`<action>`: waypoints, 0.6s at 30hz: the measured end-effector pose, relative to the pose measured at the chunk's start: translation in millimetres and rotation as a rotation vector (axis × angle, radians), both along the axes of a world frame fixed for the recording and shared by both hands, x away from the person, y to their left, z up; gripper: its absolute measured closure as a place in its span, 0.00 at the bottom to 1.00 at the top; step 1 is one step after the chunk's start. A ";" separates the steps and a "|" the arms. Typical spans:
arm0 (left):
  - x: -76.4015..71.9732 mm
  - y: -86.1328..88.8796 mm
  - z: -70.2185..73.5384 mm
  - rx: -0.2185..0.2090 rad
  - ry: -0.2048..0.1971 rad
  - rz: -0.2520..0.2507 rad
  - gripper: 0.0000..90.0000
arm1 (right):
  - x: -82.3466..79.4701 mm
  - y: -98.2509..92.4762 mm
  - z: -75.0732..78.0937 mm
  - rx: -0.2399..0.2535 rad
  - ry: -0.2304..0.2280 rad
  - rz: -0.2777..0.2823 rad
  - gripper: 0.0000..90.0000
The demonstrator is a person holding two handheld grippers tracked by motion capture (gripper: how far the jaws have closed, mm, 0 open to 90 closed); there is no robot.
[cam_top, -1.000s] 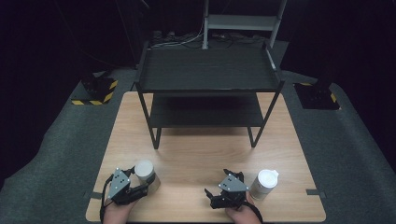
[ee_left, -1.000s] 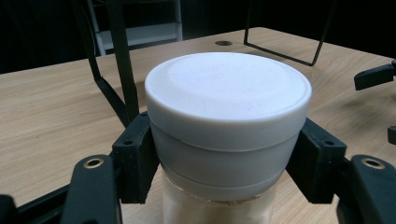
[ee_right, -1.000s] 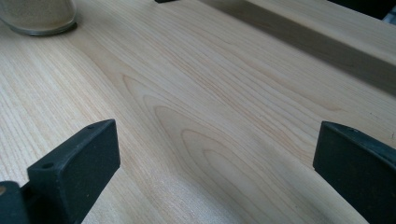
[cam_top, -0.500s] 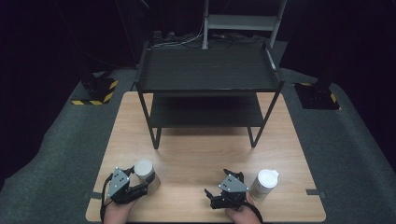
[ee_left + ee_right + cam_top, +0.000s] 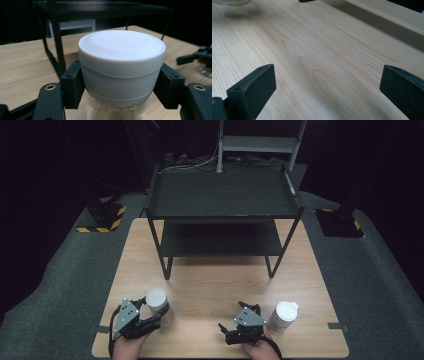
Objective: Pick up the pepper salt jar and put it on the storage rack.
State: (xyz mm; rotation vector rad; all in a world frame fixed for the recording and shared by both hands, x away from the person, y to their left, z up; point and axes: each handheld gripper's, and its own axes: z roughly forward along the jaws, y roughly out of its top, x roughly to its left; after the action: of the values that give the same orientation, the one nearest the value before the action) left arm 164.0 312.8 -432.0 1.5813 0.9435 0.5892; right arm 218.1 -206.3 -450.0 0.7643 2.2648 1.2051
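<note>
A white-lidded jar (image 5: pixel 121 72) sits squarely between the jaws of the left gripper (image 5: pixel 150 322), whose black pads clamp it just below the lid at the near left of the pale wooden surface (image 5: pixel 210 285). The lid is smooth, round, matte plastic; the body below looks clear. The jar stands upright, long axis vertical. The right gripper (image 5: pixel 327 87) hovers with jaws spread over bare wood grain.

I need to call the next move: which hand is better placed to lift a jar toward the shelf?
Left, probably. The left gripper is already clamped on the left jar just below its lid. The right gripper stands open over bare table, with the right jar beside it, not between its jaws.
</note>
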 end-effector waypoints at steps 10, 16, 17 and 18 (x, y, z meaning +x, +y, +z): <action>1.3 -10.6 27.7 0.017 -0.061 0.011 0.38 | 0.0 -1.6 -0.4 0.011 0.004 -0.008 0.00; 6.2 -13.2 44.4 0.015 -0.098 0.007 0.38 | -0.3 -1.3 -0.4 0.009 0.002 -0.009 0.00; 7.6 -13.0 47.6 0.012 -0.103 0.004 0.38 | -0.6 -1.2 -0.5 0.009 0.001 -0.009 0.00; 9.7 -12.5 51.7 0.004 -0.106 -0.001 0.38 | -0.8 -1.3 -0.6 0.010 0.000 -0.009 0.00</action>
State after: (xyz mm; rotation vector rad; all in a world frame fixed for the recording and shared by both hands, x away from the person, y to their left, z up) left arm 173.6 300.3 -380.3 1.5386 0.8631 0.6678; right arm 217.2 -207.5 -450.7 0.7780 2.2548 1.2129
